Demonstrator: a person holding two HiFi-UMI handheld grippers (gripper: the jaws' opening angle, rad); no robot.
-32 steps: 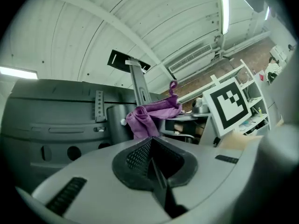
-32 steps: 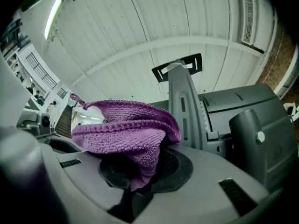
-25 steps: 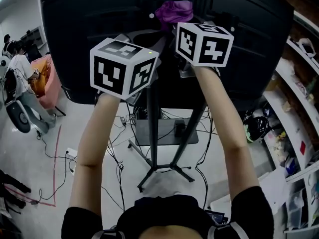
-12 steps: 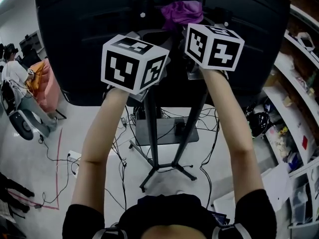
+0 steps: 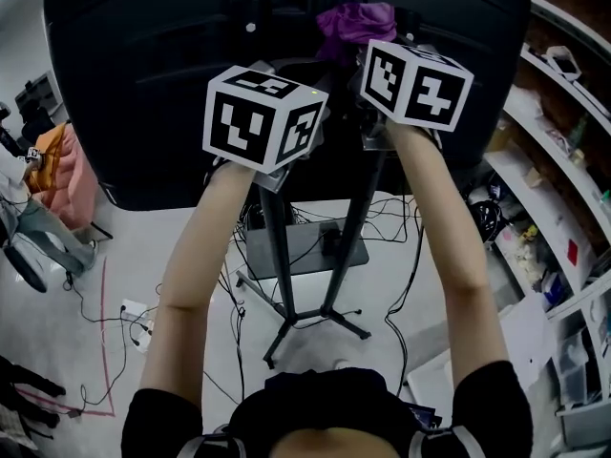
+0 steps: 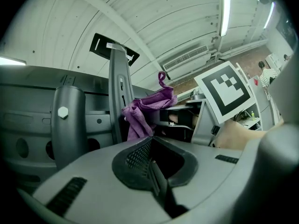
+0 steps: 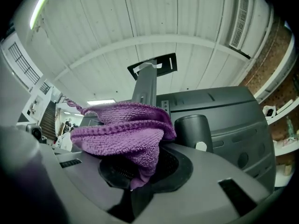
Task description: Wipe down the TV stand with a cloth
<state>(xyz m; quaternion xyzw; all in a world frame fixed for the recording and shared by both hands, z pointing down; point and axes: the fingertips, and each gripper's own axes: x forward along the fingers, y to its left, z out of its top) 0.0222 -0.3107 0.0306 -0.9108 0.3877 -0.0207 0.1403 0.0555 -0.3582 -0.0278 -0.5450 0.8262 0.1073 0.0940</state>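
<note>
The black TV back fills the top of the head view, mounted on a dark stand with an upright pole. Both grippers are raised against it. My right gripper is shut on a purple cloth, which bunches over its jaws. The cloth lies against the TV back beside the mounting column. My left gripper is shut with nothing in it, just left of the cloth and close to the column. The right gripper's marker cube shows beside it.
A small shelf on the stand carries a device and cables. More cables trail over the floor around the stand's legs. Stocked shelves run along the right. A person sits far left.
Both grippers and the cloth have drifted slightly right in the head view as the camera shifted. The right gripper's hold on the cloth is unchanged.
</note>
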